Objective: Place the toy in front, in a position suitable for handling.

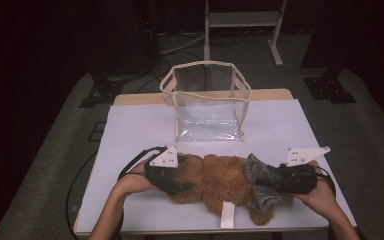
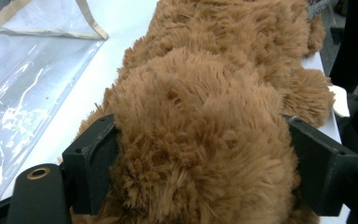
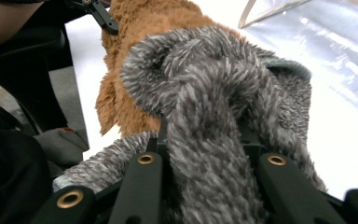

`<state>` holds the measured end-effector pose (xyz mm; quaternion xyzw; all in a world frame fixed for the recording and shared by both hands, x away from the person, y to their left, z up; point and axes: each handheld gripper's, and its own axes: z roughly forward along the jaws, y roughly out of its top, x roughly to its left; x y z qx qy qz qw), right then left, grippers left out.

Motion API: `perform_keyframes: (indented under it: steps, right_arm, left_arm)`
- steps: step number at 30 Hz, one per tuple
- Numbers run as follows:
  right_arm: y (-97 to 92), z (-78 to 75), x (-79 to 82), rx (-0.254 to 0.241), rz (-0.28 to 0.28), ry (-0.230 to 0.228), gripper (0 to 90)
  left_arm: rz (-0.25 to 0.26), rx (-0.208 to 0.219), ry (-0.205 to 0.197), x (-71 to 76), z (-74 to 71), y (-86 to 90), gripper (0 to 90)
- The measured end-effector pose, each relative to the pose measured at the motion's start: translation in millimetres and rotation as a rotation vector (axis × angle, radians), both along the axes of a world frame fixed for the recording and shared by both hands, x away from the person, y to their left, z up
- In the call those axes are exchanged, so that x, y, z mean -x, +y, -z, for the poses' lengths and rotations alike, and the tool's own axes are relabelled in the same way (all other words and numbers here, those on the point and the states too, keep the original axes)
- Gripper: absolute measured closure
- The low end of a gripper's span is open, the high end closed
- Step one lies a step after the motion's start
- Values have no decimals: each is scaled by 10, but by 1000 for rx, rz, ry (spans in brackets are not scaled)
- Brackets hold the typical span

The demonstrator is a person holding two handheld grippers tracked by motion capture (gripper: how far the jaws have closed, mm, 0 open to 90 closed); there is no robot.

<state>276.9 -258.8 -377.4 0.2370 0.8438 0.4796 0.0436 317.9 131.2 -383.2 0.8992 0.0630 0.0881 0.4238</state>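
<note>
A brown plush teddy bear (image 1: 215, 180) lies across the near part of the white table (image 1: 140, 125), with a grey fuzzy scarf (image 1: 260, 172) at its right end. My left gripper (image 1: 180, 186) sits at the bear's left end. In the left gripper view its jaws (image 2: 205, 163) stand wide on either side of a thick furry part of the bear (image 2: 200, 116); the fur brushes both pads without looking squeezed. My right gripper (image 1: 272, 182) is shut on the scarf, and a grey fold (image 3: 214, 93) runs between its narrow-set jaws (image 3: 212, 172).
A clear plastic bag (image 1: 207, 100) with cream trim stands open-topped at the middle back of the table, just beyond the bear. A white tag (image 1: 227, 216) hangs from the bear near the front edge. A metal stand (image 1: 242, 20) is on the floor behind.
</note>
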Motion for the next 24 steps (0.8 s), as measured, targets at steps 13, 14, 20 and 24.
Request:
perform_keyframes:
  steps: [13, 14, 20, 24]
  right_arm:
    - [-123, 127, -28, -5, 20, 63, 703]
    - [-124, 66, -65, -15, 22, 51, 703]
    - [171, -266, -293, -19, -34, -19, 702]
    - [353, -218, -357, 3, -75, 6, 701]
  left_arm:
    - [4, -1, 16, 11, 1, 70, 184]
    - [12, -2, 8, 14, 1, 68, 184]
    - [28, -7, -1, 34, 9, 57, 159]
    - [19, -13, 0, 27, 25, 127, 99]
